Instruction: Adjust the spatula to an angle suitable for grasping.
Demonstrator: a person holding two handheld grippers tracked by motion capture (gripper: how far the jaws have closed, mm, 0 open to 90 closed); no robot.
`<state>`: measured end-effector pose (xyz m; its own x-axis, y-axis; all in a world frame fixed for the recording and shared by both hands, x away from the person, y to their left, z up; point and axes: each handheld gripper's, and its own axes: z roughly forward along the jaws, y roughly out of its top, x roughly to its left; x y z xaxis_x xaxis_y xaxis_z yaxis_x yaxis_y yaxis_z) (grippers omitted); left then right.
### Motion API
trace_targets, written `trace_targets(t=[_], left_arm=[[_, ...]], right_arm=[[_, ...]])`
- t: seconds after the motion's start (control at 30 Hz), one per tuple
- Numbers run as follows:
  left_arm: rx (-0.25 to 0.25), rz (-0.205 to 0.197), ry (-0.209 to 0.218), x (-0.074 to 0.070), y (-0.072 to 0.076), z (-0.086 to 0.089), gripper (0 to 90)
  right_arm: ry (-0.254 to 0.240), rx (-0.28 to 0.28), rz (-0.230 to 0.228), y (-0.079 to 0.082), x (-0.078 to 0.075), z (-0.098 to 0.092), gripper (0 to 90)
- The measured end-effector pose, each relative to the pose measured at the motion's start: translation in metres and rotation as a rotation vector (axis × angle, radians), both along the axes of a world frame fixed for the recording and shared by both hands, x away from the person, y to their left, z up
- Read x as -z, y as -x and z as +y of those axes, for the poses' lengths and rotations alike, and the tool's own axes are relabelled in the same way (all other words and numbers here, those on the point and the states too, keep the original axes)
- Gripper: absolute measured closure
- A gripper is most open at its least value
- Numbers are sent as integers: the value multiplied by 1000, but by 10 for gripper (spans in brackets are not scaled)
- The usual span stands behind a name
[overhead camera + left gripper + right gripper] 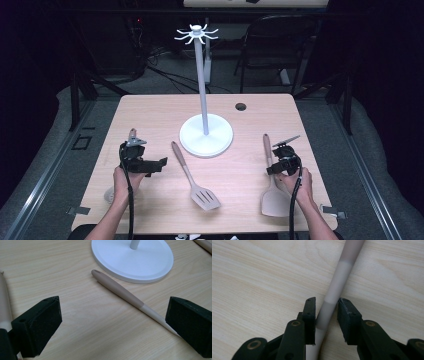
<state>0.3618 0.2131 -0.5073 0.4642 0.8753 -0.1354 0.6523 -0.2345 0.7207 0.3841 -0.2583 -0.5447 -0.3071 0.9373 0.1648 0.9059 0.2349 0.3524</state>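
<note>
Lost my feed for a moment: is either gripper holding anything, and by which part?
The right gripper straddles the solid spatula's handle, jaws nearly closed around it; firm contact cannot be told. The left gripper is open, holding nothing.

Both forearms reached in from the near edge, one hand on each gripper. The left hand (pixel 121 181) held the left gripper (pixel 141 161) low with its jaws spread wide apart. The right hand (pixel 296 182) held the right gripper (pixel 283 156) pointing forward, its jaws drawn close together with a narrow gap between them.
</note>
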Motion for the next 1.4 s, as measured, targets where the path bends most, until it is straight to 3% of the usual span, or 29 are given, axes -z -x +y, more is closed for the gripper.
trace_targets(t=[0.27,0.53,0.77,1.13,1.23,1.4], left_arm=[[3,2,-2,0,0,0,4],[2,0,-2,0,0,-1,4],[5,-1,-4,0,0,-1,4],[9,1,-6,0,0,-2,4],[12,2,-8,0,0,-3,5],[11,-1,-9,0,0,-3,5]], right_arm=[[15,-27,-2,1,-1,8,714],[-21,-54,5,3,0,14,749],[-12,-89,17,4,-2,20,767],[15,-100,12,4,-6,26,751],[35,-92,-1,3,-5,31,746],[87,-123,24,-2,-3,35,746]])
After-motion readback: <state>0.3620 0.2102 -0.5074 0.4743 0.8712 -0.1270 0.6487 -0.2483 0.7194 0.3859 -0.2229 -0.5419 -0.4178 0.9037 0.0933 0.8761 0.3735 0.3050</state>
